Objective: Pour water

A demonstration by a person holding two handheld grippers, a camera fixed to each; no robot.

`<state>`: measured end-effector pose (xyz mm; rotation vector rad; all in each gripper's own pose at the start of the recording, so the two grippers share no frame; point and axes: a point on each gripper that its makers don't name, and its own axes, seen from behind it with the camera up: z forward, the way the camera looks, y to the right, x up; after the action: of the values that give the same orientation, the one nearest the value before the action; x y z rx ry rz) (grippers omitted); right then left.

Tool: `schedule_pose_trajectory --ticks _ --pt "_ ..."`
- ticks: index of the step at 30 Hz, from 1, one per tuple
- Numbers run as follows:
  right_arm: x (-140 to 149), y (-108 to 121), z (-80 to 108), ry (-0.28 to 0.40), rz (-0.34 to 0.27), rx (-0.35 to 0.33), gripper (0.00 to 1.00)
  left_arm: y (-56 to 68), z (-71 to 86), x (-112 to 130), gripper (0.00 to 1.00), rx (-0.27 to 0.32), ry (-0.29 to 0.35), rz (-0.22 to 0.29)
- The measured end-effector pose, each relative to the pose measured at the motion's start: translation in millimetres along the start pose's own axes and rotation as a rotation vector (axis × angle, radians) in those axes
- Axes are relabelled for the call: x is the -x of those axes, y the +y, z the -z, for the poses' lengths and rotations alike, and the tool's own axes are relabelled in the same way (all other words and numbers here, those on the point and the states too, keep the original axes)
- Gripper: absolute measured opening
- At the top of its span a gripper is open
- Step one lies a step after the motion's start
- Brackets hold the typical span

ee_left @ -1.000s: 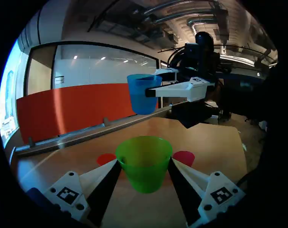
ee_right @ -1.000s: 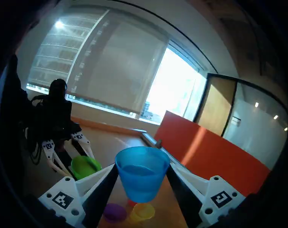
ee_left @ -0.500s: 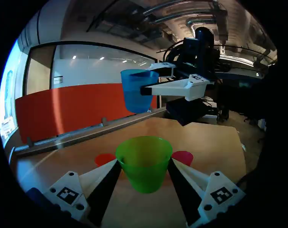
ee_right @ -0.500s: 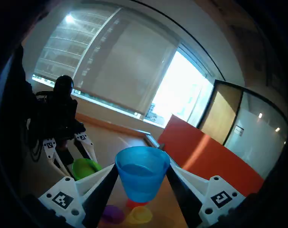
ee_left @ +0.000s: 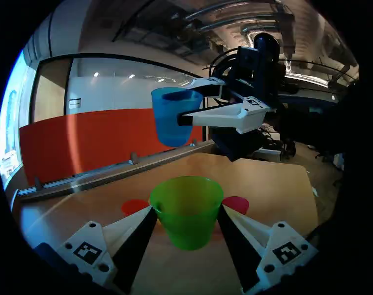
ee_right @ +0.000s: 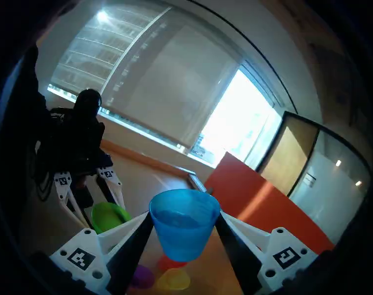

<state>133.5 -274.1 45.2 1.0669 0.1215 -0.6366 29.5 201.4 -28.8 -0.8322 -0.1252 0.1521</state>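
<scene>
left gripper (ee_left: pixel 186 209): low, clamping green cup (ee_left: pixel 187 221) | right gripper (ee_right: pixel 184 216): raised above it, clamping blue cup (ee_right: pixel 184 231)

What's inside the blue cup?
Water, it seems. In the right gripper view the blue cup, pinched by the right hand-held gripper, shows a water surface partway up. The cup's bottom inside is hidden under that water.

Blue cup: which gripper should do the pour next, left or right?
Right. The right gripper has its jaws on the blue cup, which holds water and hangs higher than the green cup; the left gripper only holds that cup upright near the table.
</scene>
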Motion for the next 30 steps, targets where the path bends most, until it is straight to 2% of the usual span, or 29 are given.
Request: schedule_pose_trajectory --ticks 30 --pt "-10 -1 -13.6 -0.014 0.173 -0.02 0.9 2.0 -0.3 -1 0.84 0.002 0.005 -0.001"
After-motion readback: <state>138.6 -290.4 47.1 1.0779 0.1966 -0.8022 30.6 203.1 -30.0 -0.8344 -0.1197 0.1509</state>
